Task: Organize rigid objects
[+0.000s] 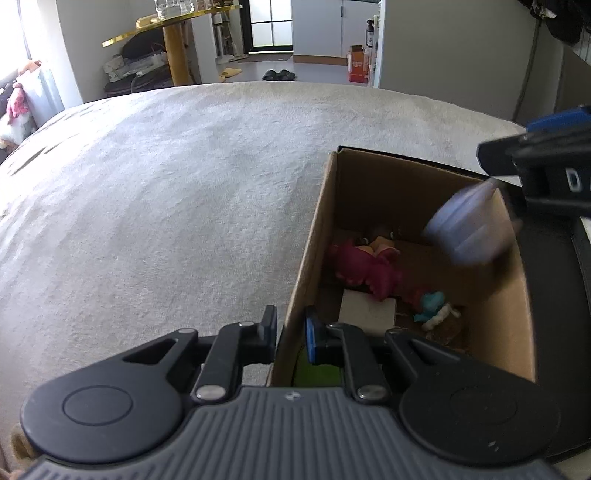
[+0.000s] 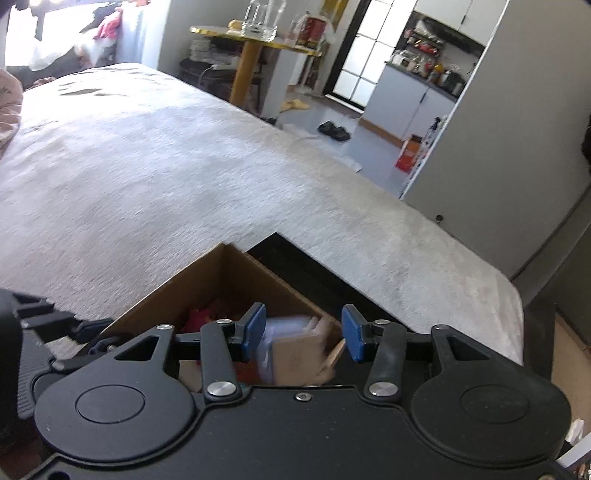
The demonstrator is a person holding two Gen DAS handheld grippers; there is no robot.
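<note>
An open cardboard box [image 1: 317, 236] stands on the white bed cover. Inside lie a dark red toy figure [image 1: 364, 267], a small teal and white toy [image 1: 432, 306] and a pale card block [image 1: 367, 310]. My left gripper [image 1: 291, 328] is shut on the box's near left wall. My right gripper [image 2: 303, 334] is open above the box [image 2: 207, 277]. A blurred pale blue and white object [image 1: 469, 225] is in mid-air over the box, just below the right gripper [image 1: 532, 166]; it also shows blurred between the right fingers [image 2: 291, 343].
The white bed cover [image 1: 166, 206] stretches wide to the left and far side of the box. A black surface [image 2: 314, 273] lies beside the box on the right. Beyond the bed are a gold round table [image 1: 173, 29], shoes on the floor and kitchen cabinets.
</note>
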